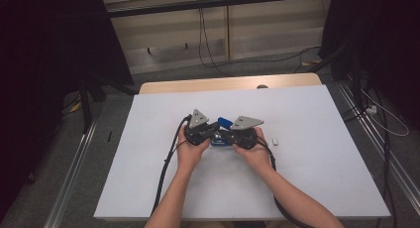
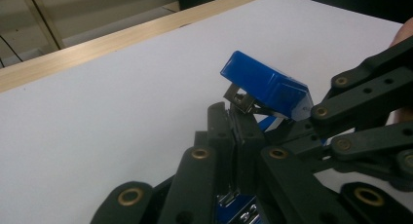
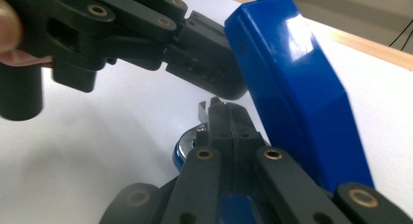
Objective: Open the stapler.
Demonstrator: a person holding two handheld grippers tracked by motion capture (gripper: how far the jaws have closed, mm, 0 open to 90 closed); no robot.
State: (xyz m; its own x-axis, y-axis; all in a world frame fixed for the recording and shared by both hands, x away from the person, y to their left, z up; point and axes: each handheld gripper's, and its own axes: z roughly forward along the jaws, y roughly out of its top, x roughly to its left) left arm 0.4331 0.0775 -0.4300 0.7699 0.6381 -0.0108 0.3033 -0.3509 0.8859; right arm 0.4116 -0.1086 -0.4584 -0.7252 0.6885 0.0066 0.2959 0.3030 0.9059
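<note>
Now at centre of high view: blue stapler (image 1: 221, 132) on white table (image 1: 307, 188), lid swung up. I hold left gripper (image 1: 214, 126) and right gripper (image 1: 224, 130) with jaws closed on stapler's metal insides. Step, I judge: reloading or clearing staples. Next calls for steady hold and gentle pull.

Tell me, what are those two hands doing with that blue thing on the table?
A person is working on a blue stapler with a gripper in each hand, in the middle of a white table. The stapler's blue top is swung up and open. The left gripper and the right gripper both have their jaws shut, pinching thin metal parts of the stapler. A small white object lies beside the person's right hand; what it is cannot be told.
</note>
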